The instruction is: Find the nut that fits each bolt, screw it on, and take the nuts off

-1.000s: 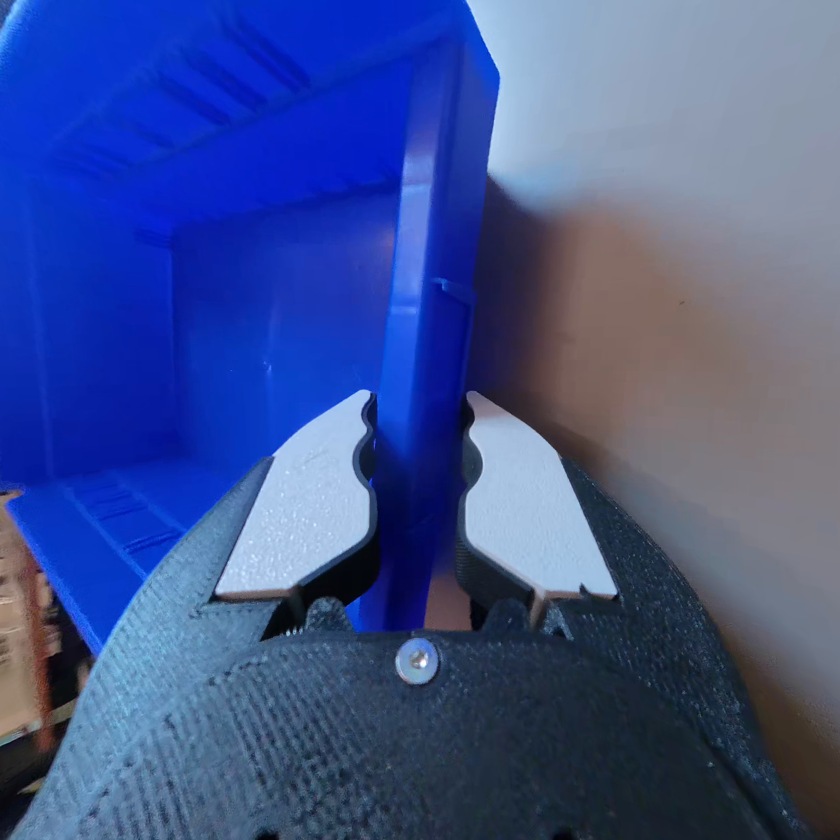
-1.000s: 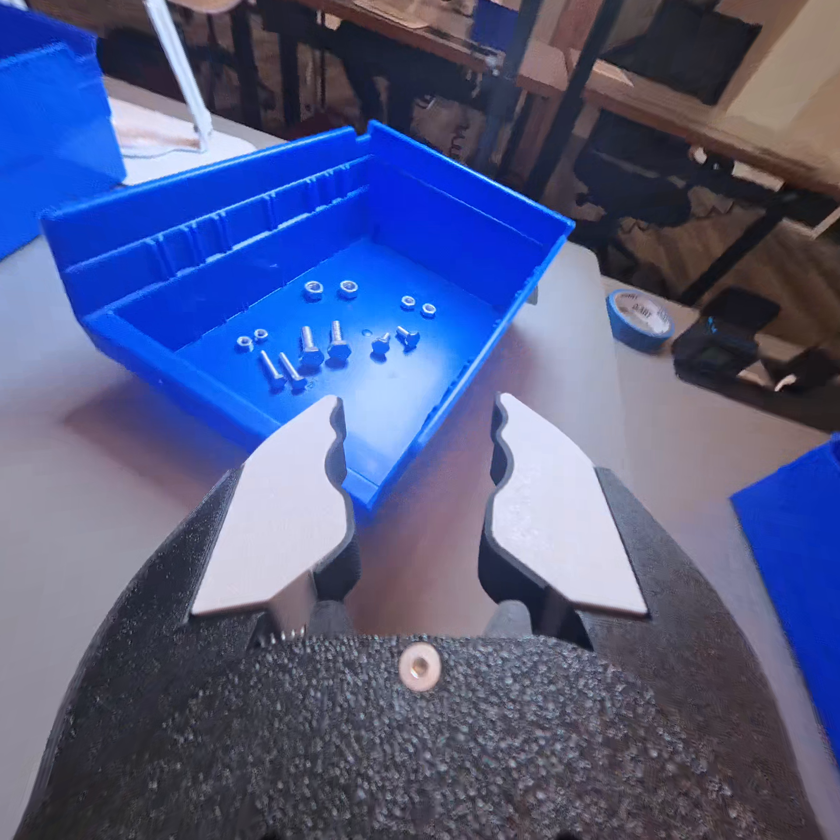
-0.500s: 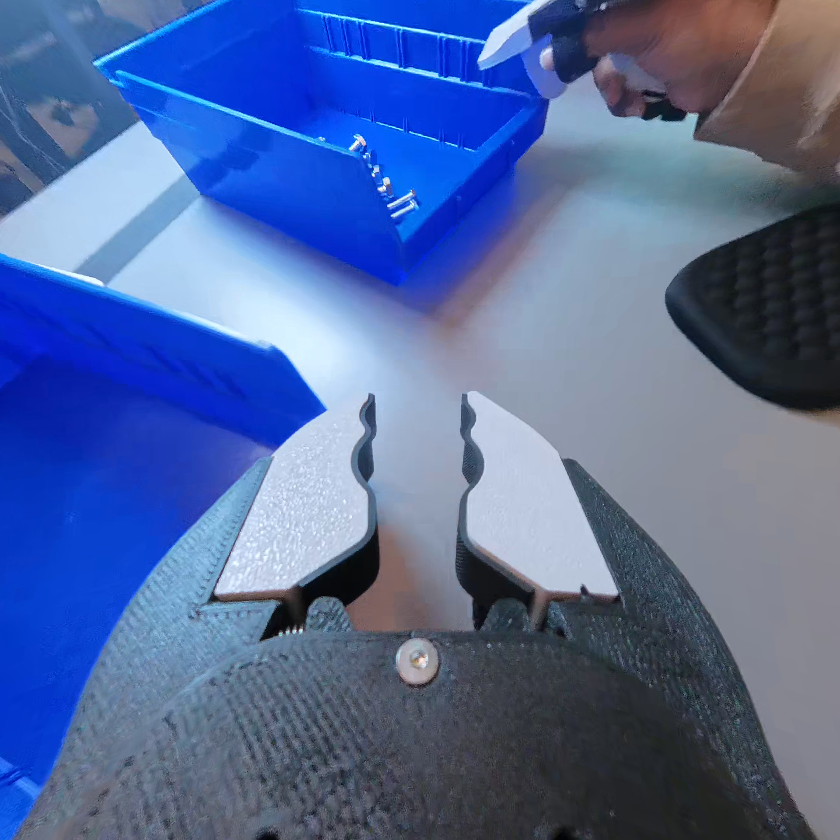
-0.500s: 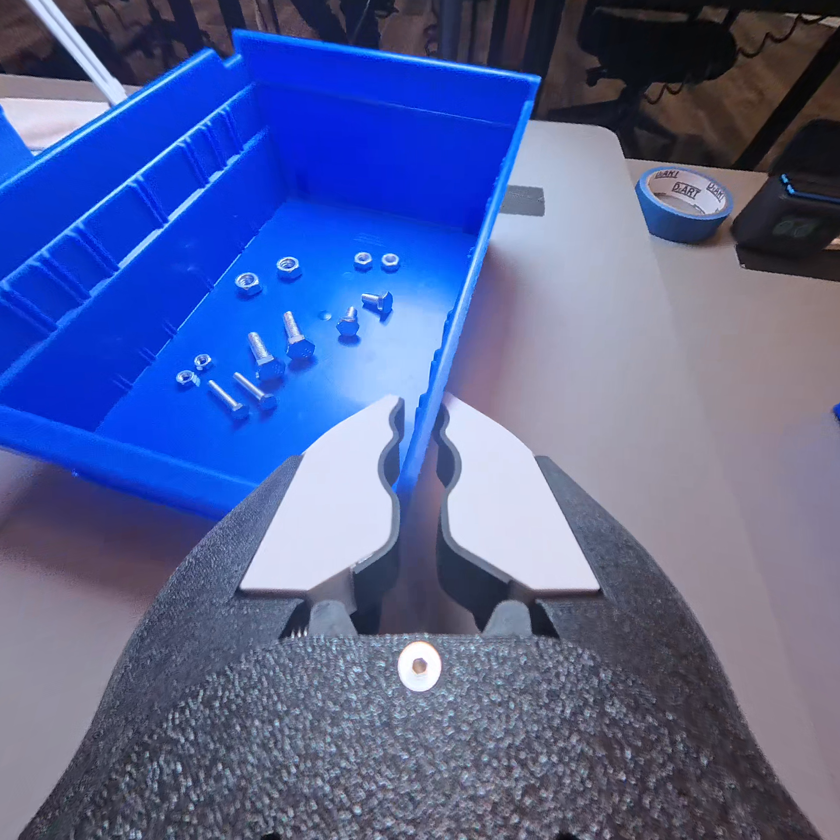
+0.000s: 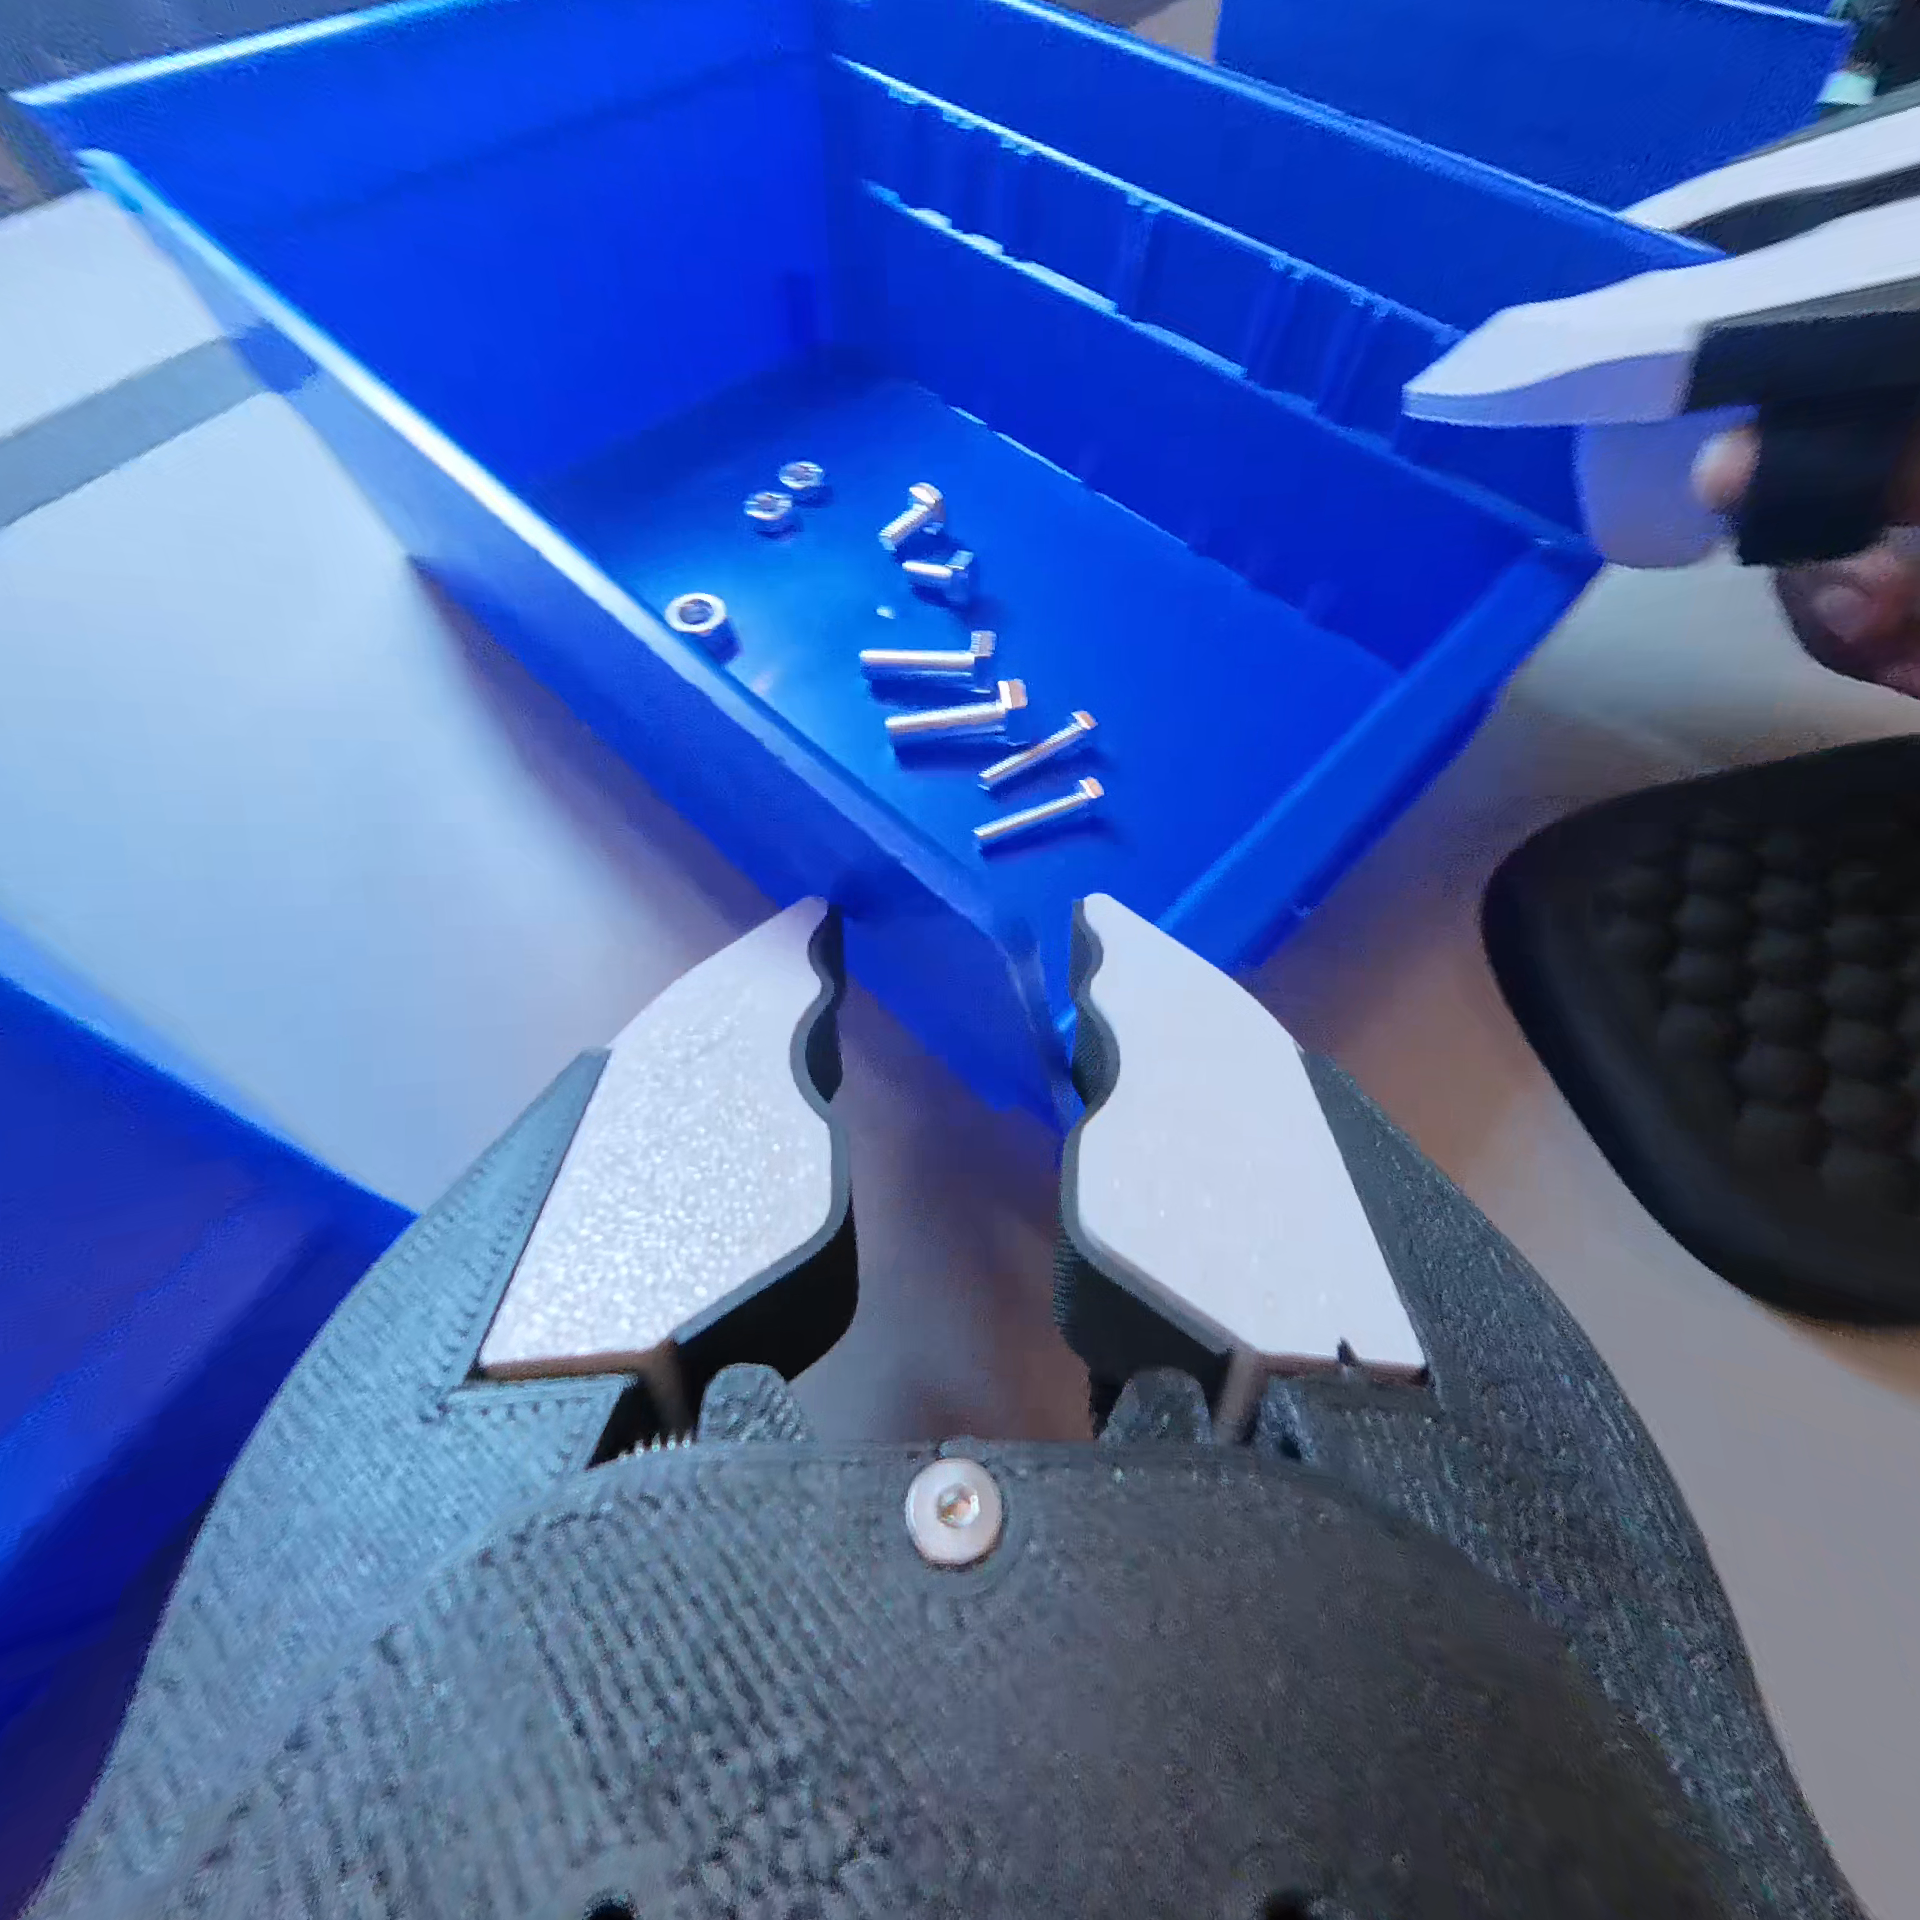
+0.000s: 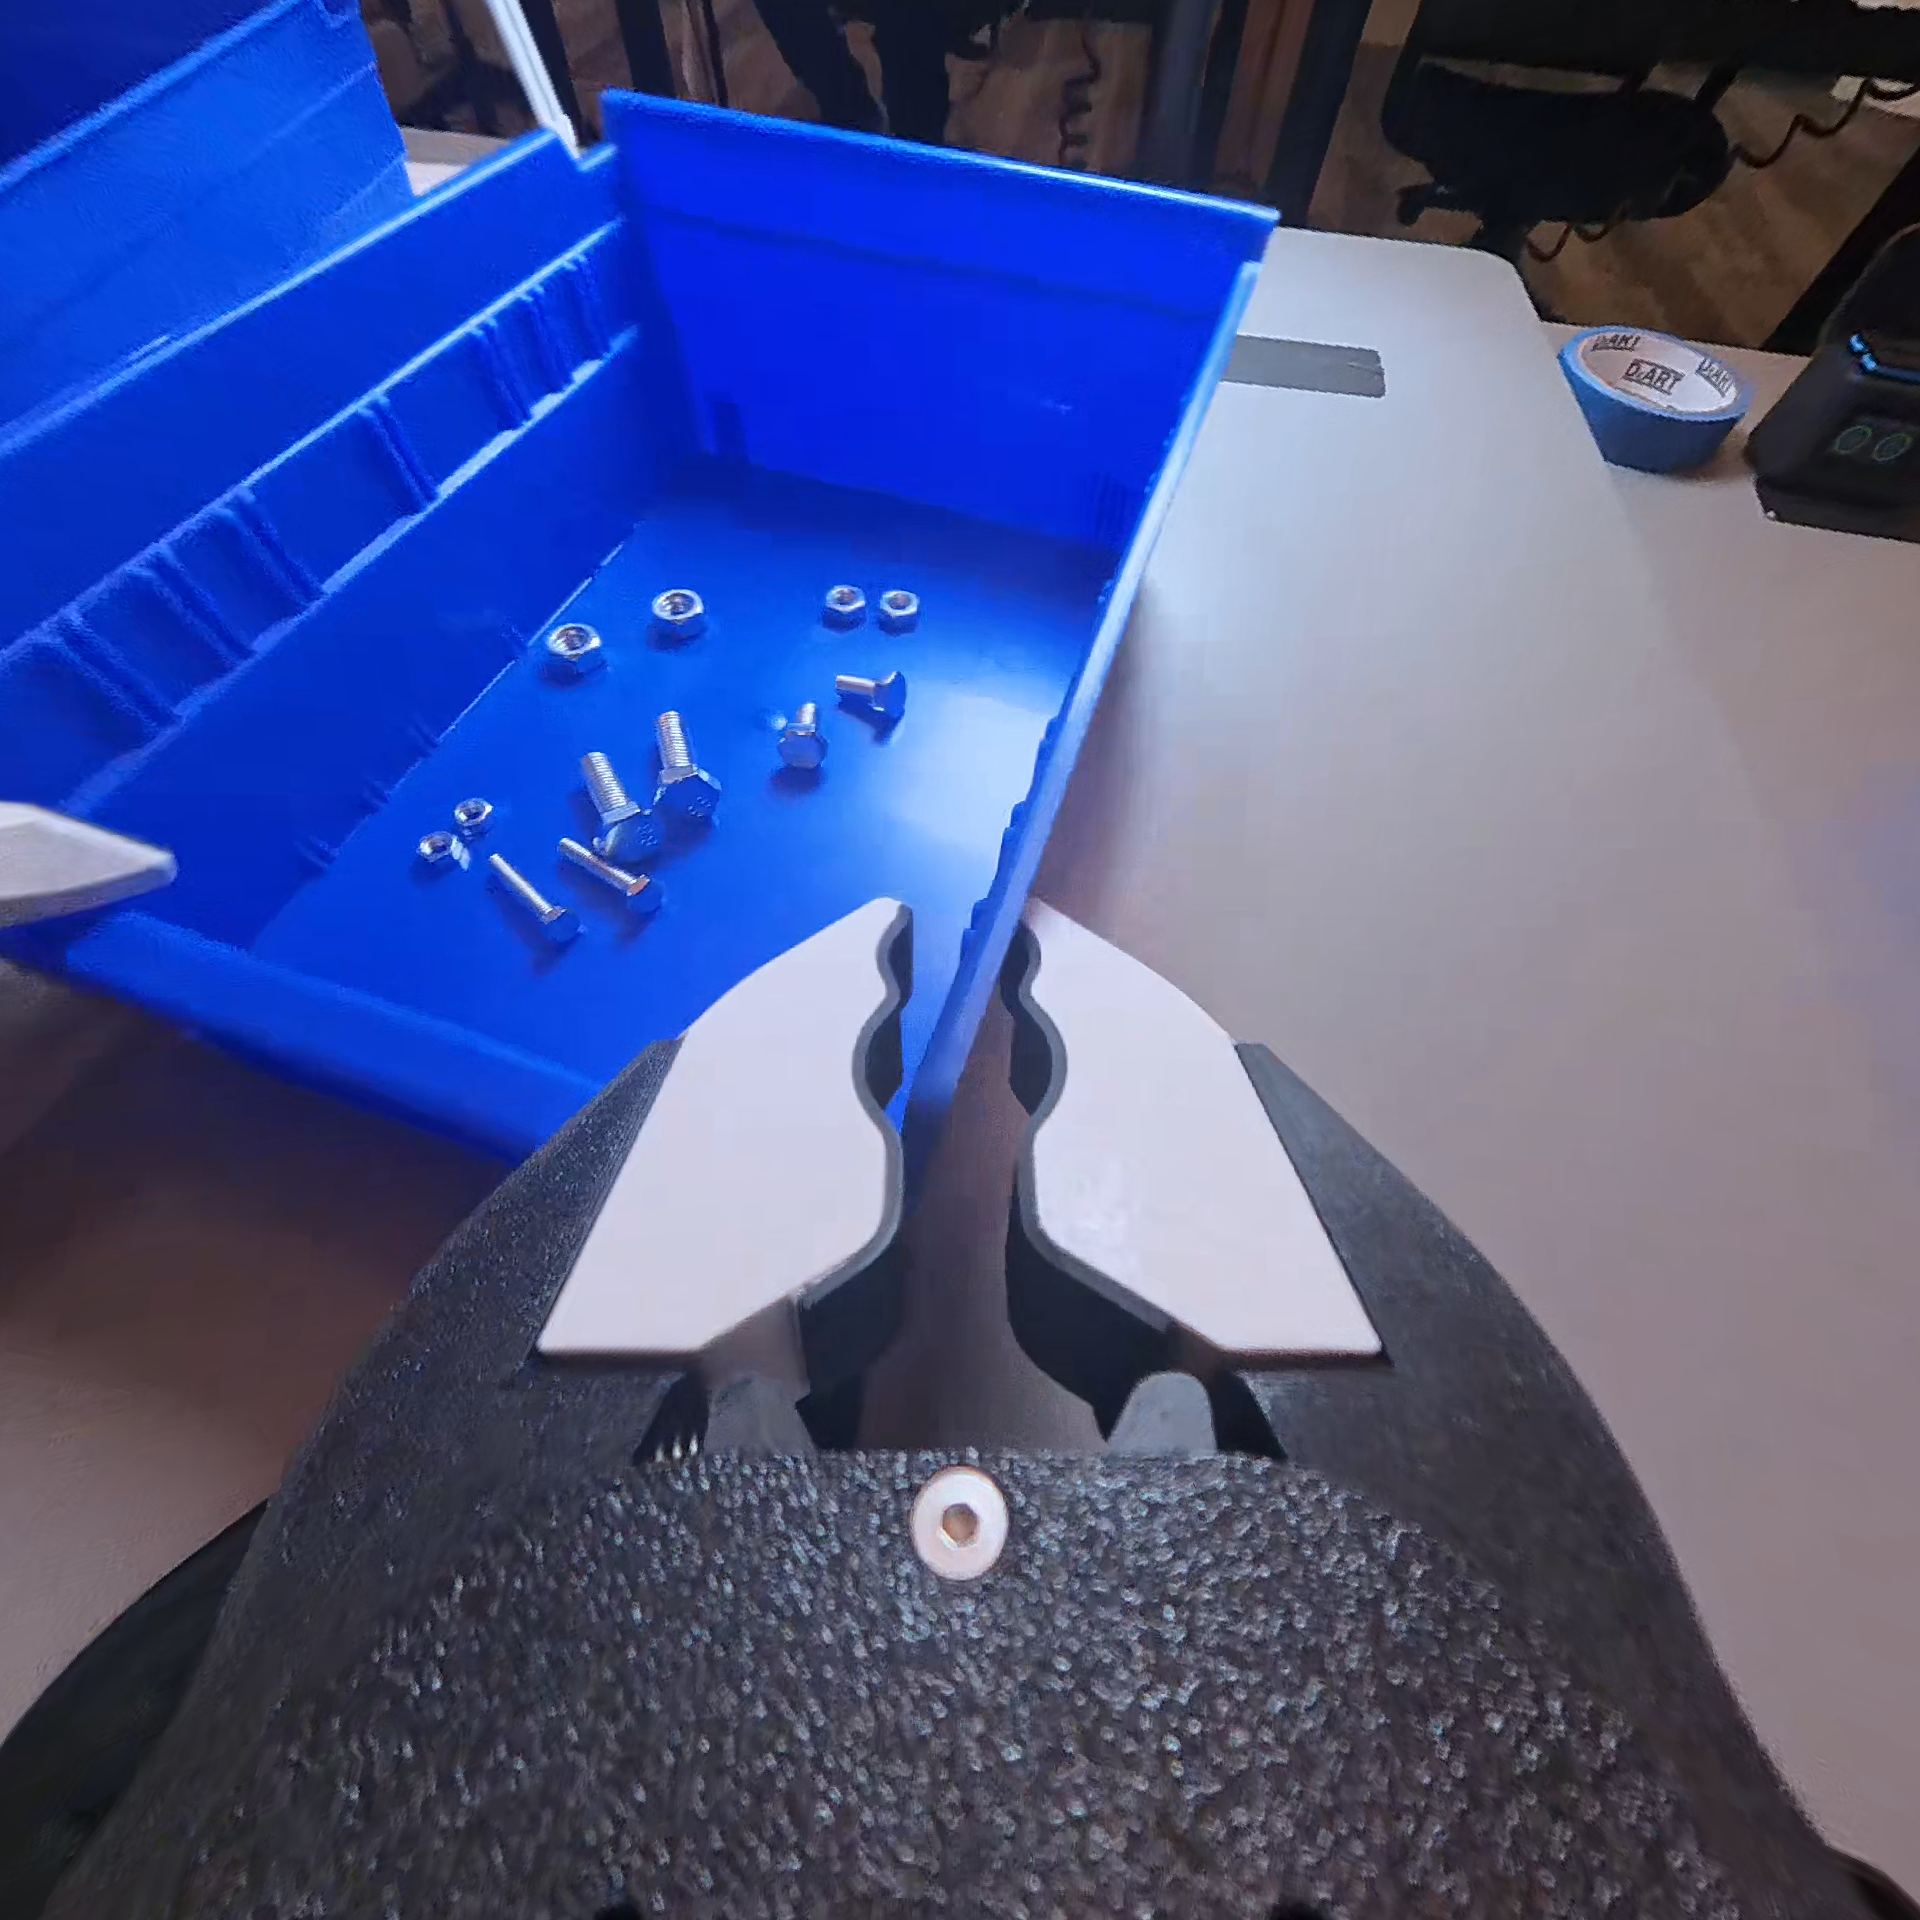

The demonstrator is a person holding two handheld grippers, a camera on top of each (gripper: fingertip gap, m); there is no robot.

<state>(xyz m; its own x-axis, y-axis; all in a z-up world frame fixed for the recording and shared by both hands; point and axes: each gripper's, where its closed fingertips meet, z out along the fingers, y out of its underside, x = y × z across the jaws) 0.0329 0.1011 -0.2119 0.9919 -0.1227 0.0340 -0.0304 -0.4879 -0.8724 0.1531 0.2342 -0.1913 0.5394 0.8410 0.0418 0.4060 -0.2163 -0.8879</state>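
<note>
1. Right gripper (image 6: pixel 956 940), black body with pale flat fingers: jaws drawn close on either side of the near end of the right-hand side wall of the open blue plastic bin (image 6: pixel 935 301). It reads as a pinch on that wall, though whether the pads press it I cannot tell for sure.
2. Left gripper (image 5: pixel 951 909), same make: jaws apart, nothing between the fingers. It hovers just short of the bin's nearest corner (image 5: pixel 951 997), and the corner edge sits in line with the gap.
3. Task's things all lie loose on the bin floor: silver hex bolts (image 6: pixel 623 805) in the middle, silver hex nuts (image 6: pixel 675 613) toward the far wall, two smaller nuts (image 6: pixel 457 831) at the left. No nut is on a bolt yet.
4. Key relation, left wrist view: the four long bolts (image 5: pixel 966 717) lie ahead of the left gripper and slightly to its right, past the corner wall and below the rim. Their shafts run crosswise to the fingers.
5. Judgement: the left gripper is the free one and nearer the long bolts. It must clear the rim, then drop in.
6. Grey tabletop (image 6: pixel 1455 831) under the bin; a blue tape roll (image 6: pixel 1652 400) well off to the right.
</note>
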